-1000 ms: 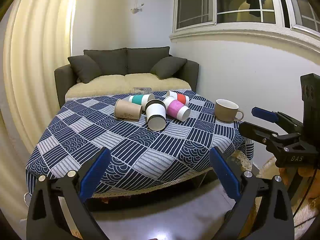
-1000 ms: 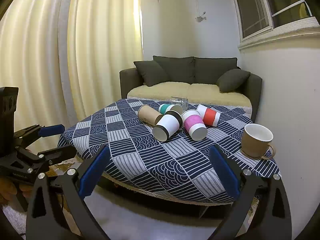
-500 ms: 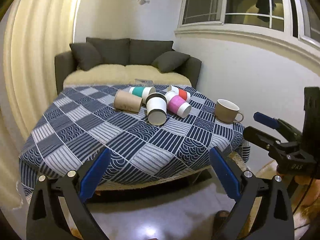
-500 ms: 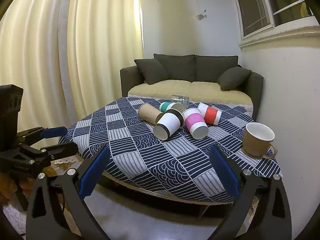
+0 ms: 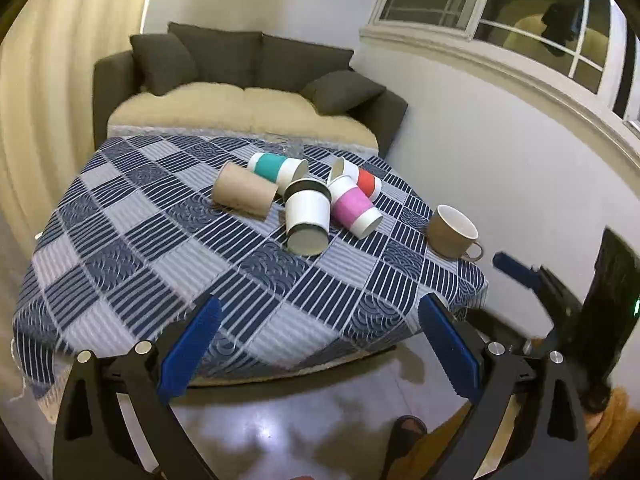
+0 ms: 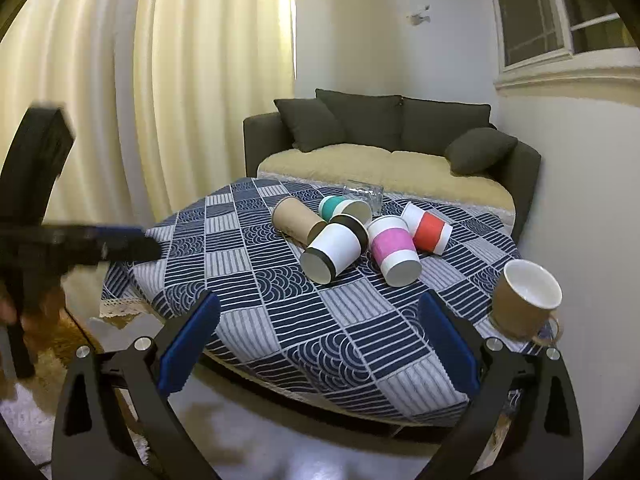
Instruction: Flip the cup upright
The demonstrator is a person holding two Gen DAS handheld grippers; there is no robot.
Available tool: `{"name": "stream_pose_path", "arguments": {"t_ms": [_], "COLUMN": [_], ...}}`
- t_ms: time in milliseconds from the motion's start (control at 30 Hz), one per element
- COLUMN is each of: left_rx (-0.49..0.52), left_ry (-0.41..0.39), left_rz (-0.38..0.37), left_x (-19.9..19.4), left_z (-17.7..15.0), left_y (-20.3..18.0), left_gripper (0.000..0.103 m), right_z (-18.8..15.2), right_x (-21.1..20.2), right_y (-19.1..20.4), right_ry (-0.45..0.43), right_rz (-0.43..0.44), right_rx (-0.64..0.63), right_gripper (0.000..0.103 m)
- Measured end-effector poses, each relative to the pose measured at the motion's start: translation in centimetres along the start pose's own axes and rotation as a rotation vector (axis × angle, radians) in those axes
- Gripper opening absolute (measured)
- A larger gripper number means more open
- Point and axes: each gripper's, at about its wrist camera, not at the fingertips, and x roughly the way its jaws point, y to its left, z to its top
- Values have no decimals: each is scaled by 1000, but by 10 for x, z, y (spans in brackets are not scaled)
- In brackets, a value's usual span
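Paper cups lie toppled in a loose cluster on the far half of a table [image 5: 120, 248] draped in a navy-and-white patchwork cloth of wave and stripe patterns, its edge trimmed with pale lace. Taking the white cup with black bands [image 5: 307, 216] as the landmark, it lies on its side with its flat base facing the cameras. Touching it on the left is a plain kraft-brown cup [image 5: 244, 194], a smooth cardboard cylinder also on its side. Just behind the white cup lies a teal-sleeved cup [image 5: 276, 169], and touching it on the right is a pink-sleeved cup [image 5: 354, 210]; a red-sleeved cup [image 5: 358, 178] lies behind the pink one. A clear glass item [image 6: 363, 194] sits behind the cluster, too blurred to name. Well to the right of the white cup, near the cloth's edge, a glossy tan ceramic mug [image 5: 454, 232] with a white inside stands upright.

Both tools hang short of the table's near edge, well apart from the white cup. The left gripper [image 5: 316, 346] has its blue-padded fingers spread wide, pinching nothing; the right gripper [image 6: 318, 344] is likewise spread and empty. Beyond the table stands a dark grey sofa [image 6: 520, 168] with cream seat cushions.
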Motion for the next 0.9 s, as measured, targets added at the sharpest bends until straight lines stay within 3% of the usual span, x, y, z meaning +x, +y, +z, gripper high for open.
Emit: {"name": "stream_pose_path", "arguments": {"t_ms": [267,400,633,900], "left_rx": [54,-7,-8,-34], "left_ry": [252,398,539,612], "left_rz": [60,87,158,183], "left_x": [83,138,206,239], "left_z": [79,102,115,113], "left_y": [-21,-18,-10,3], "left_gripper": [96,96,95,95], "right_z": [4,-4,-10,8], "right_x": [25,28,36,61], "right_y": [-29,-40,-59,-80], "right_ry": [80,92,105,117], "right_rz": [90,111,142,216], "right_rx": [122,157,199,201], "right_gripper": [98,98,98,98]}}
